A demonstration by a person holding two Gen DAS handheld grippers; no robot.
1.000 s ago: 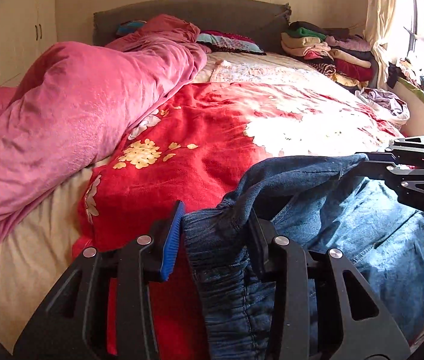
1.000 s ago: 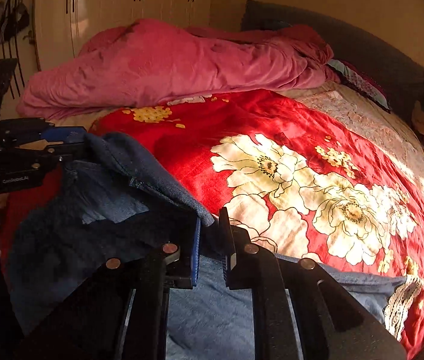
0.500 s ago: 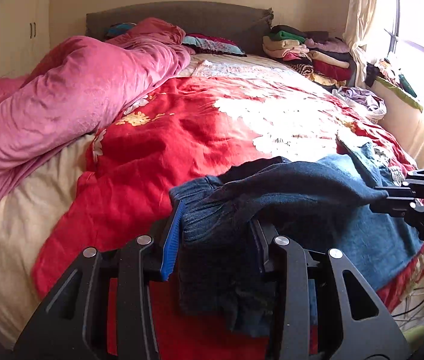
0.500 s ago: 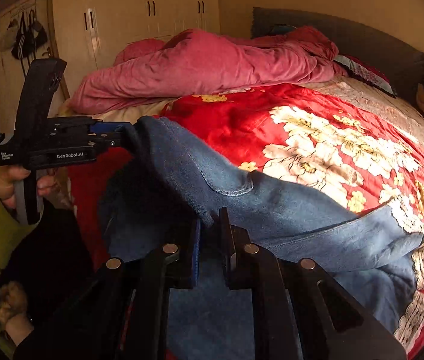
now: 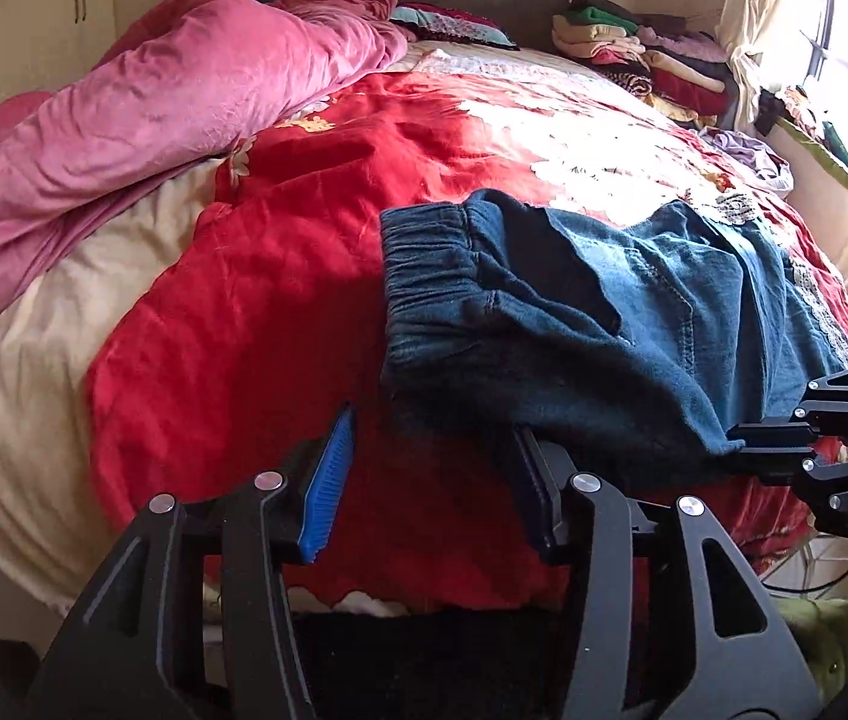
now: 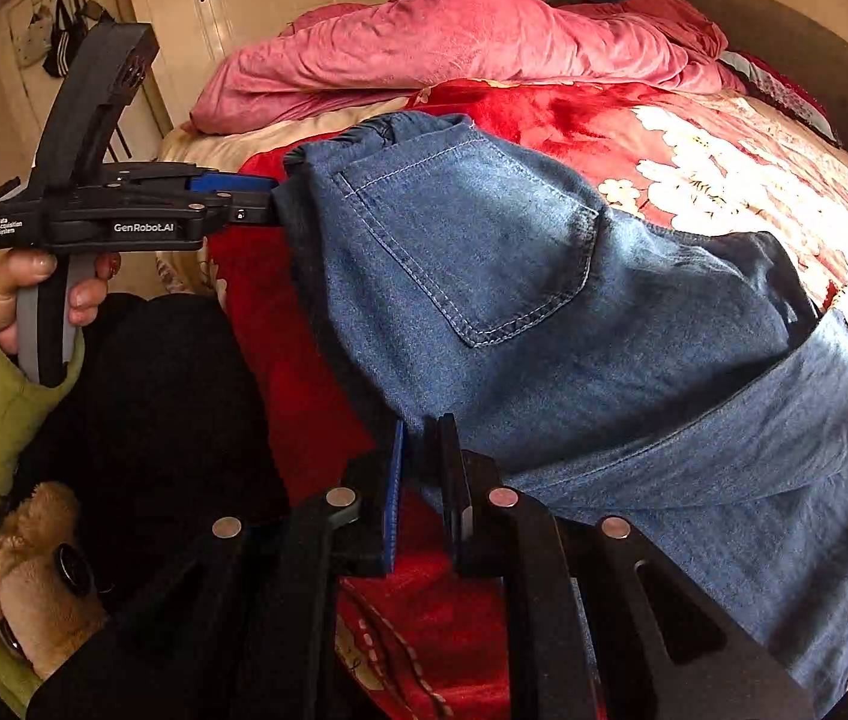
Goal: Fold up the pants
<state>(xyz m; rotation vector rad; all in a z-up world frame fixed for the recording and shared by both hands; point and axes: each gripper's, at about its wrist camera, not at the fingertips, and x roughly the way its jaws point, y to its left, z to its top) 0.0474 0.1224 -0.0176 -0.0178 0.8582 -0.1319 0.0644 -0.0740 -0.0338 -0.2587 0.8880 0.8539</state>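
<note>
Left wrist view, left to right:
- Pink duvet (image 5: 153, 120) bunched along the far left of the bed.
- Red floral bedspread (image 5: 273, 300) covers the middle.
- Left gripper (image 5: 433, 438) at the foot of the bed, jaws spread wide. Only bedspread shows between the blue pad and the black finger, so it is released.
- Pants (image 5: 574, 312) (blue denim) lie bunched on the bedspread just beyond it. Elastic waistband (image 5: 424, 276) faces left. The lower edge of the cloth sits over the tip of the black finger. Resting on it or only in front of it: probably resting, the angle is poor.
- Right gripper (image 5: 742, 444) comes in from the right edge, clenched on the near hem of the denim.
- Stack of folded clothes (image 5: 634, 54) at the far right by the headboard.

Right wrist view, left to right:
- Left hand (image 6: 33, 294), green sleeve, holds the handle of the left gripper (image 6: 255, 204). Its tip meets the waistband corner.
- Pants (image 6: 544, 300) are lifted in a hump between the two tools, back pocket (image 6: 472, 240) facing up. The rest trails right over the bedspread.
- Right gripper (image 6: 424, 444), fingers nearly together, pinches a fold of denim at the near edge.
</note>
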